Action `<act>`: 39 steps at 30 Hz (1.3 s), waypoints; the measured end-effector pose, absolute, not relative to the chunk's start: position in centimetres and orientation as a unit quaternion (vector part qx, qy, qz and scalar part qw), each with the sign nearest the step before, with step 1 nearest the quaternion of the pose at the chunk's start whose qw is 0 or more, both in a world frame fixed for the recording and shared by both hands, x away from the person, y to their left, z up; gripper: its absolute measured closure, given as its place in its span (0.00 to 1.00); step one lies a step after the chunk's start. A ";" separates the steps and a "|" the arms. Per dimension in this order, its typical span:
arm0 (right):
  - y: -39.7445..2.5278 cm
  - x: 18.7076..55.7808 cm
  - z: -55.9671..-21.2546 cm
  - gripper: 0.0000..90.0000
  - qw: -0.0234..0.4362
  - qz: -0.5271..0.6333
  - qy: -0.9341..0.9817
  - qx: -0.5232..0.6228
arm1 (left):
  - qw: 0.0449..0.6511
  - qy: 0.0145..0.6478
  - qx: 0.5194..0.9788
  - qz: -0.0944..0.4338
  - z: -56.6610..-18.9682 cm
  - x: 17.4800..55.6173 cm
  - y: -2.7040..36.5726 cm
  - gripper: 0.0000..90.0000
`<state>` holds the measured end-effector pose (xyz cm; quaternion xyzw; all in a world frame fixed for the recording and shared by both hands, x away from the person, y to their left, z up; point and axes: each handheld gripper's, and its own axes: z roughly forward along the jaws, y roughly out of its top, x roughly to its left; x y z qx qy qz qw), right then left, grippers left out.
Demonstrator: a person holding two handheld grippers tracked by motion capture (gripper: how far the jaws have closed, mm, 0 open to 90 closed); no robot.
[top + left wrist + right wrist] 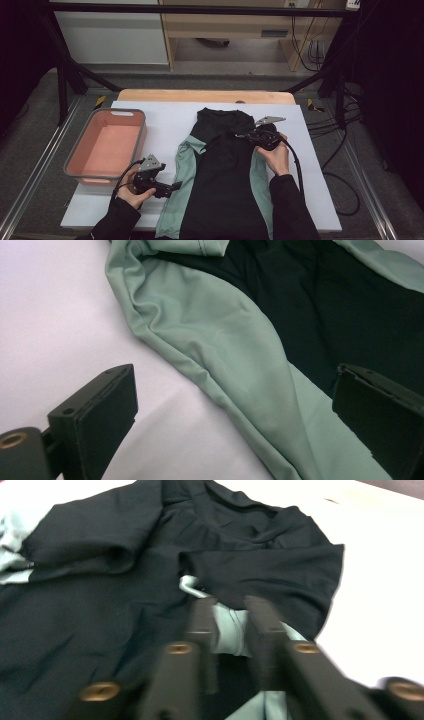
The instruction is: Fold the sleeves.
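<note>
High view: my left gripper point(176, 186) sits at the black-and-green fabric garment's point(225, 170) left edge. Left gripper view: jaws wide apart, green panel between. Right gripper view: right gripper point(231, 611) jaws nearly together, pinching the garment.

Garment point(225, 170) on table point(310, 165), bin point(107, 145) left

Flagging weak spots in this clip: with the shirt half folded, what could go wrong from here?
1. The left gripper is open beside the green side panel; closing there may catch only its edge, so the fold comes out crooked.
2. The right gripper, jaws nearly together, points at the folded black sleeve; a nudge may drag it open.
3. The shirt hangs past the table's near edge and could slide when pulled.
</note>
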<state>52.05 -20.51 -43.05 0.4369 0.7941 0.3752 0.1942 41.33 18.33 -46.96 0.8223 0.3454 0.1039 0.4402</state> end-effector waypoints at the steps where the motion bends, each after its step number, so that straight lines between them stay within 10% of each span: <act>1: -20.4 52.1 -43.2 0.90 0.196 0.375 0.796 0.433 | 0.441 0.346 0.822 0.104 -46.9 41.3 18.4 0.04; 20: -19.6 50.6 -45.0 0.94 0.183 0.383 0.816 0.393 | 0.444 0.344 0.821 0.099 -46.8 41.2 18.1 0.03; 39: -21.2 46.5 -42.6 0.23 0.181 0.437 0.777 0.415 | 0.439 0.349 0.824 0.084 -46.2 40.9 17.5 0.02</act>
